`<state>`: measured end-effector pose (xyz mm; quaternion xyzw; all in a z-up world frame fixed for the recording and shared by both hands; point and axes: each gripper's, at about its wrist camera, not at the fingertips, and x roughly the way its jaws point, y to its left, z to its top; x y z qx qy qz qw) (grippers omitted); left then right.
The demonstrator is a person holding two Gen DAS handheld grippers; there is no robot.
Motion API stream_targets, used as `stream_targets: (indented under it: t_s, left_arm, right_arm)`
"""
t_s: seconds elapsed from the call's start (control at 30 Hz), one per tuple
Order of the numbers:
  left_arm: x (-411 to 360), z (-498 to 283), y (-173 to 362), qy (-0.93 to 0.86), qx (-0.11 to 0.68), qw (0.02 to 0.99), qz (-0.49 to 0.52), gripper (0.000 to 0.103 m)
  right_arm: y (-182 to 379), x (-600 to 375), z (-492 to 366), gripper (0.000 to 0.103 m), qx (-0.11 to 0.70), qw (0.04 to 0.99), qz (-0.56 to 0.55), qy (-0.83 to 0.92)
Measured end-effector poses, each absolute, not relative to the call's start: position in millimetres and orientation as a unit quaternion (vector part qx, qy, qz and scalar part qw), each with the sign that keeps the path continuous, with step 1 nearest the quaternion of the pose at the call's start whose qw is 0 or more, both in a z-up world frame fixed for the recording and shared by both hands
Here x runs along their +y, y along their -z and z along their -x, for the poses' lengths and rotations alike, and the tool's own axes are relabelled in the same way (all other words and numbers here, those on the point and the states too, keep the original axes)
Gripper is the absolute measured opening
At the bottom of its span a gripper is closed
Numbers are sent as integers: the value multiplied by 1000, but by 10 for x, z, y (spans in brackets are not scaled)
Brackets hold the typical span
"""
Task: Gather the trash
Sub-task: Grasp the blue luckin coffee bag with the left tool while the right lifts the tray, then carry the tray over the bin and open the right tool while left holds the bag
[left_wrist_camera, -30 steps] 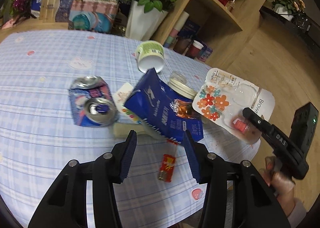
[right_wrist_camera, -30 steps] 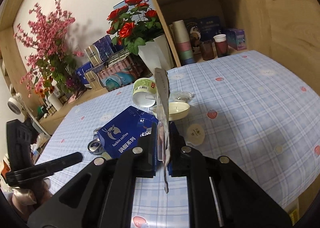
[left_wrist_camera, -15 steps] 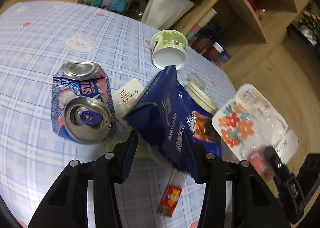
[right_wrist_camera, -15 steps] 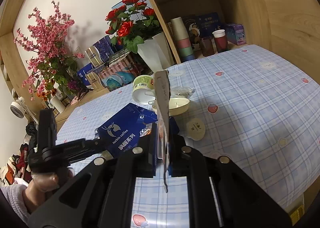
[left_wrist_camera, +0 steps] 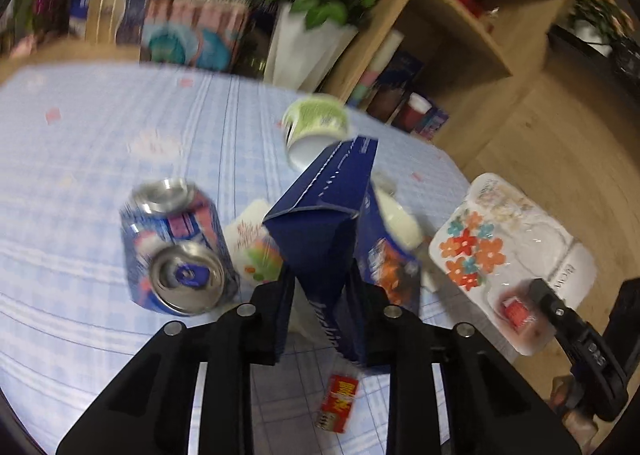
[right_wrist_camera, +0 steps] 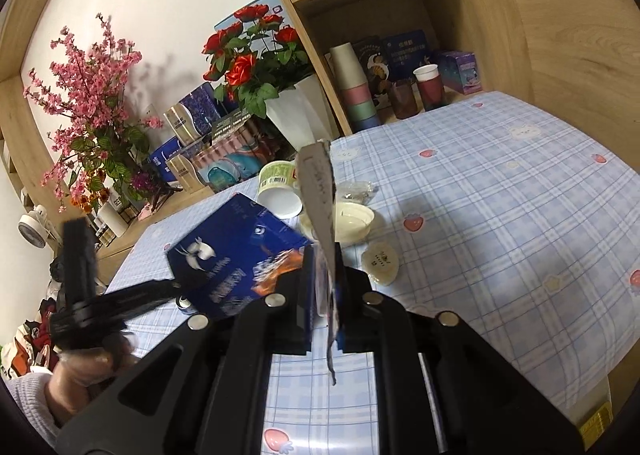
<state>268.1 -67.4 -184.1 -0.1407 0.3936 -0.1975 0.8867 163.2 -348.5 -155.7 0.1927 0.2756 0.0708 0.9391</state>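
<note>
The blue coffee bag [left_wrist_camera: 320, 239] stands tilted near the middle of the table [left_wrist_camera: 80, 159], and my left tongs [left_wrist_camera: 320, 307] have just been closing on it: both pads now press its lower end, so it is gripped. In the right view the same bag [right_wrist_camera: 236, 251] sits at the tip of my left tongs [right_wrist_camera: 172, 287], with my hand [right_wrist_camera: 84, 371] on the handle. My right tongs [right_wrist_camera: 324, 295] are clamped on a flat plastic package [right_wrist_camera: 318, 191], seen edge-on there; from the left view its flowered face [left_wrist_camera: 508, 247] shows, with the right tongs [left_wrist_camera: 540, 291] pinching its near edge at the table's right side. Just left of the bag lie a crushed can [left_wrist_camera: 176, 251] and a small white card [left_wrist_camera: 252, 247] (blurred, so I can't read it). Behind the bag a green and white cup [left_wrist_camera: 316, 127] lies on its side, and a cream lid [right_wrist_camera: 352, 219] rests beside it. A small red wrapper [left_wrist_camera: 338, 401] lies on the cloth in front of the bag. Beyond the table stand a vase of red roses [right_wrist_camera: 256, 63] and wooden shelves [right_wrist_camera: 376, 3]
</note>
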Motion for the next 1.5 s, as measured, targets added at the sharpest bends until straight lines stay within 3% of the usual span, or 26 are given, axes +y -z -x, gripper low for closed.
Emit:
stream_targets:
  t_s: [0.5, 0.9, 1.5]
  left_arm:
    - [-166, -1782, 948, 194, 286, 933, 104, 19]
    - [417, -1102, 808, 150, 280, 938, 135, 19]
    - [666, -404, 654, 134, 258, 948, 128, 19]
  right_arm:
    - [1370, -3350, -1276, 11, 272, 942, -178, -89]
    - [1282, -3163, -960, 11, 283, 938, -157, -125]
    - [1135, -2933, -437, 11, 301, 928, -116, -185]
